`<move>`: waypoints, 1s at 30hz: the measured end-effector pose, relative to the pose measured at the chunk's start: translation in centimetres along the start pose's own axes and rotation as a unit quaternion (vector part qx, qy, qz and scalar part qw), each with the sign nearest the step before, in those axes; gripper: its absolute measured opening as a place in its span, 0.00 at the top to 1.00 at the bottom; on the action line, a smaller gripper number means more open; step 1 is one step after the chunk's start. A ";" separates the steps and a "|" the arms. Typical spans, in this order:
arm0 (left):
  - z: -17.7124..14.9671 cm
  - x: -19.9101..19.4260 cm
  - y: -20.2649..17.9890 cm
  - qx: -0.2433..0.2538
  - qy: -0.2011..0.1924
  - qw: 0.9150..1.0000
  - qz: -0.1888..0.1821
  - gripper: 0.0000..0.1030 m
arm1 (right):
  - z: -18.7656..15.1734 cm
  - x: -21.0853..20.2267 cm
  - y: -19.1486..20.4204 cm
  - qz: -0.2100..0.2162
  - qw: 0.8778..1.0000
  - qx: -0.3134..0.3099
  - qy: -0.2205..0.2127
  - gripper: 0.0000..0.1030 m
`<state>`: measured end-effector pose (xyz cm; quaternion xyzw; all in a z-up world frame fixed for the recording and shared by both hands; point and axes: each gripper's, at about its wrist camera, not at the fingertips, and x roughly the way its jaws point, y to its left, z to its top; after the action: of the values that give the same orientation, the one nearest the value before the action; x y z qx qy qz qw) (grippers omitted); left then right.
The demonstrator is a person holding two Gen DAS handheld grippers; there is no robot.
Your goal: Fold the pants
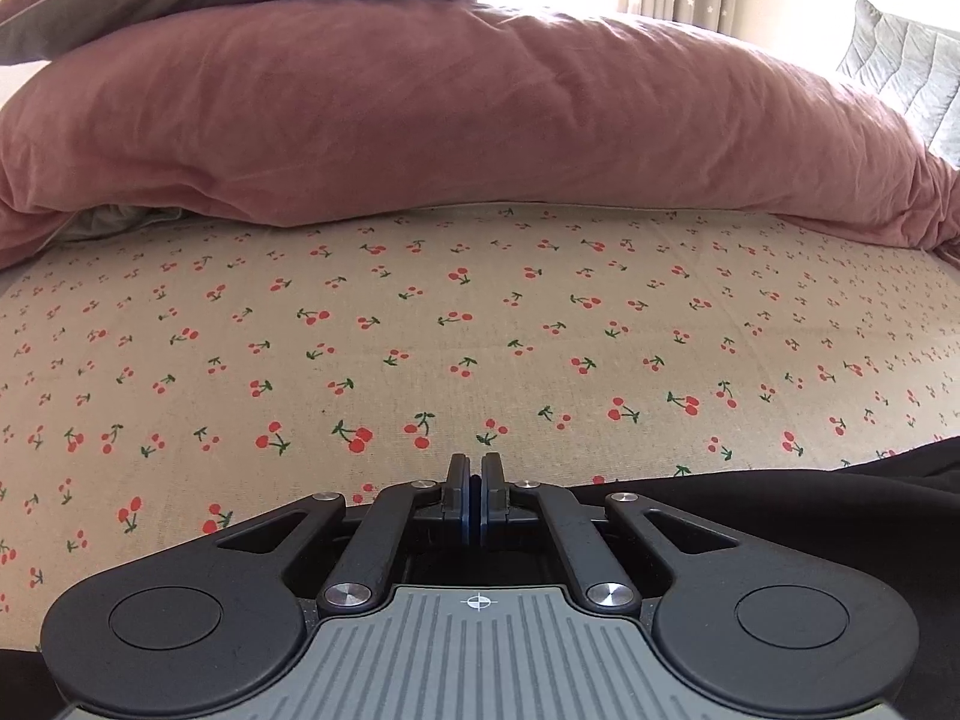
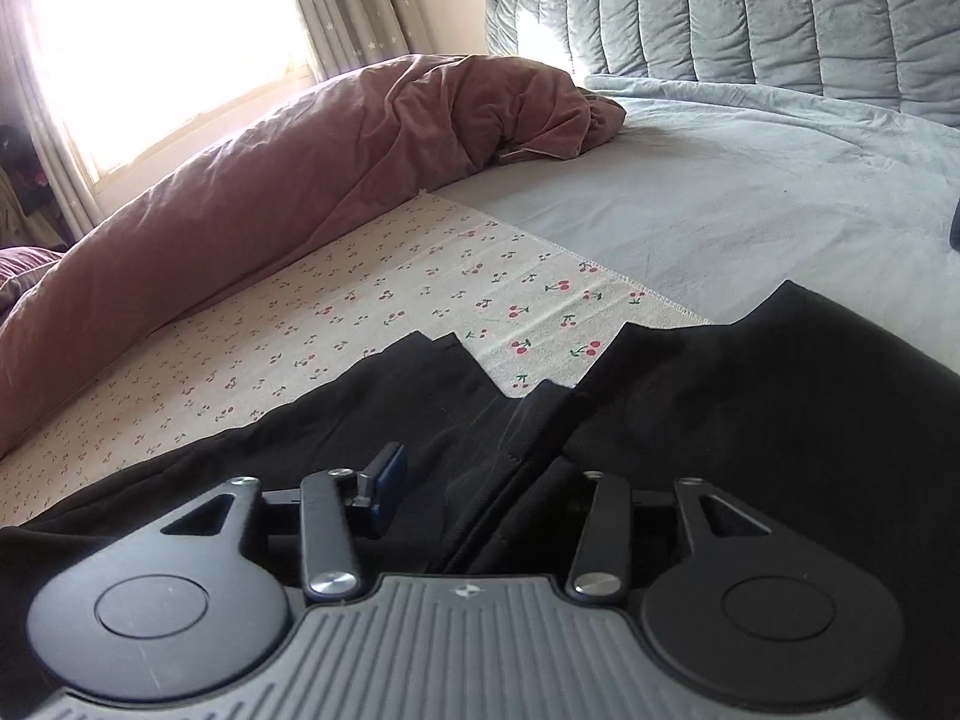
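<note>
The black pants (image 2: 750, 414) lie spread on the cherry-print cloth (image 2: 420, 300) on the bed, the two legs pointing away in the right wrist view. My right gripper (image 2: 480, 480) is open low over the pants, its left finger (image 2: 387, 471) showing, the right finger hidden by black fabric. In the left wrist view my left gripper (image 1: 476, 474) is shut with nothing seen between the pads, above the cherry-print cloth (image 1: 420, 330). An edge of the pants (image 1: 810, 498) shows at the lower right of that view.
A bunched pink duvet (image 1: 450, 120) lies along the far side of the cloth, also in the right wrist view (image 2: 300, 168). A grey sheet (image 2: 750, 180) and padded grey headboard (image 2: 750, 6) lie to the right. A bright window (image 2: 162, 30) with curtains is behind.
</note>
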<state>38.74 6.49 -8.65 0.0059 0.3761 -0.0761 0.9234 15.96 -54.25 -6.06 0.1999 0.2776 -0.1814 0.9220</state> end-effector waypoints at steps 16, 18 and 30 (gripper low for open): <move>0.0 -0.1 -0.2 0.025 0.016 0.999 -0.018 0.99 | 5.7 15.5 5.1 0.036 0.975 -0.148 0.159 0.67; 0.0 0.0 -0.2 0.027 0.016 0.999 -0.020 0.99 | 4.8 15.4 6.0 0.032 0.970 -0.185 0.153 0.74; -0.3 -0.4 0.4 0.023 0.015 0.998 -0.048 0.91 | 4.4 13.5 7.4 -0.058 0.969 -0.226 0.084 0.95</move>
<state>38.33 6.99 -8.63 0.0103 0.3880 -0.1287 0.9126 31.71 -53.00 -8.60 -0.0155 0.3987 -0.1501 0.9046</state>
